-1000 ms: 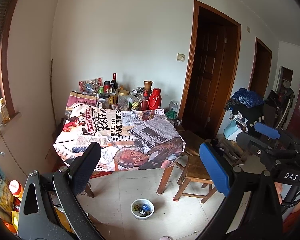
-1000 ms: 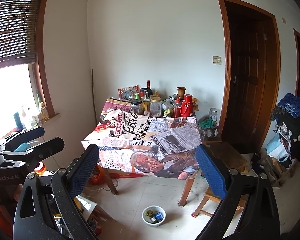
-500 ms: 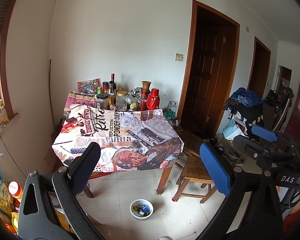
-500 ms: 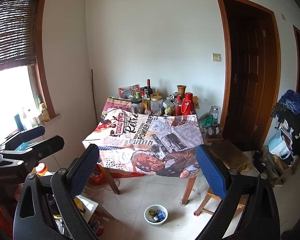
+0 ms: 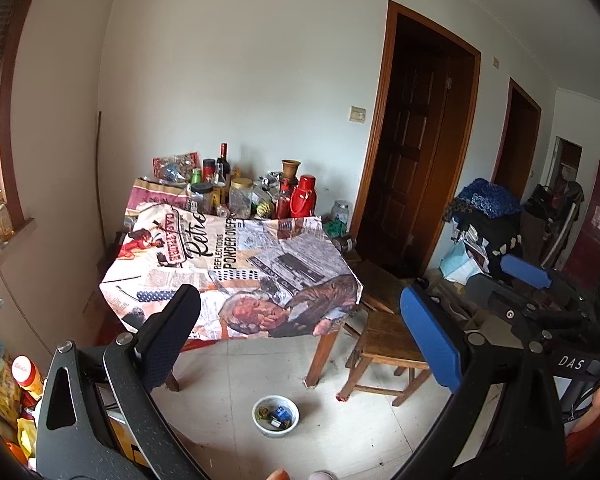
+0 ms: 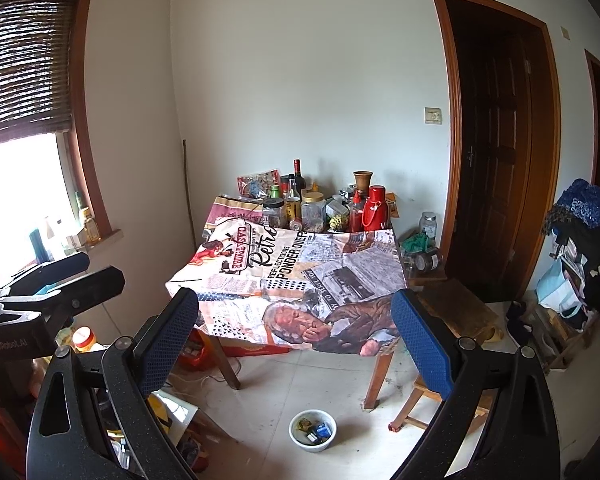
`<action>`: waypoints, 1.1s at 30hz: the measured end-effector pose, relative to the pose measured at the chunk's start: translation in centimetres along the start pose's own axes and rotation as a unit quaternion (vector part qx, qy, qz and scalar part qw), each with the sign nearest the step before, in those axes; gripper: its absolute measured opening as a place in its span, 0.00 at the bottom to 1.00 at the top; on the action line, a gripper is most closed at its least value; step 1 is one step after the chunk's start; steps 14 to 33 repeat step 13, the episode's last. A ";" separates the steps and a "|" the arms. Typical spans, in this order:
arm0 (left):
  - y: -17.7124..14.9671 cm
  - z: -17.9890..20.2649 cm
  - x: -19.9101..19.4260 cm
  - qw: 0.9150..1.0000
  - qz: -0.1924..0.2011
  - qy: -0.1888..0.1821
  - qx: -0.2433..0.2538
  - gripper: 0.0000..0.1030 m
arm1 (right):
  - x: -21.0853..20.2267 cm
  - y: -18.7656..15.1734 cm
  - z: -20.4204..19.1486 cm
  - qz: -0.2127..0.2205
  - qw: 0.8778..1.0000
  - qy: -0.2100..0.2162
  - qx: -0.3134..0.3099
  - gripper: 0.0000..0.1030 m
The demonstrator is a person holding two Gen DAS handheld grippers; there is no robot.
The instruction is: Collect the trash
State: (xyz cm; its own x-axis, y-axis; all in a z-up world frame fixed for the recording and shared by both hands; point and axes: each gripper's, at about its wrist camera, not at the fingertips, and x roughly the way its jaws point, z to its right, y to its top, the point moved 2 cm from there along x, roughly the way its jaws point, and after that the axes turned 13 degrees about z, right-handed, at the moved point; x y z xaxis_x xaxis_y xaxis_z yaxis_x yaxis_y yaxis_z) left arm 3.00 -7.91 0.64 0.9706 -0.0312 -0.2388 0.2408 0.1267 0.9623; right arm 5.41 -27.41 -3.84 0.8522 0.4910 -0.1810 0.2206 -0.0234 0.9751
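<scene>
Both hand-held grippers (image 5: 300,336) (image 6: 294,334) slightly higher, table (image 6: 300,272) lower in view.

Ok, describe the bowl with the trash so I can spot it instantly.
Find the table with the newspaper-print cloth. On the tiled floor in front of it, near the front leg beside the wooden stool, sits a small white bowl. It alone holds scraps, including something blue.

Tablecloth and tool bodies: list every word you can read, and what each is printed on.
"Retro": tablecloth.
"REFLECTIONS PONDER OVER": tablecloth.
"CASA PADRE", roughly: tablecloth's red banner.
"DAS": right tongs body.
"GenRobot.AI": left tongs body.
Newsprint, bottle and jar labels: too small to read.
</scene>
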 end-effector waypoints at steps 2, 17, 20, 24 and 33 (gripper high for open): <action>0.0 0.0 0.0 1.000 0.002 0.003 0.000 0.98 | 0.0 0.0 0.1 0.000 1.000 0.000 0.000 0.93; 0.0 0.2 0.6 1.000 0.001 0.009 0.009 0.98 | 0.5 -0.1 0.4 -0.006 1.000 0.000 0.004 0.93; 0.0 0.2 0.6 1.000 0.001 0.009 0.009 0.98 | 0.5 -0.1 0.4 -0.006 1.000 0.000 0.004 0.93; 0.0 0.2 0.6 1.000 0.001 0.009 0.009 0.98 | 0.5 -0.1 0.4 -0.006 1.000 0.000 0.004 0.93; 0.0 0.2 0.6 1.000 0.001 0.009 0.009 0.98 | 0.5 -0.1 0.4 -0.006 1.000 0.000 0.004 0.93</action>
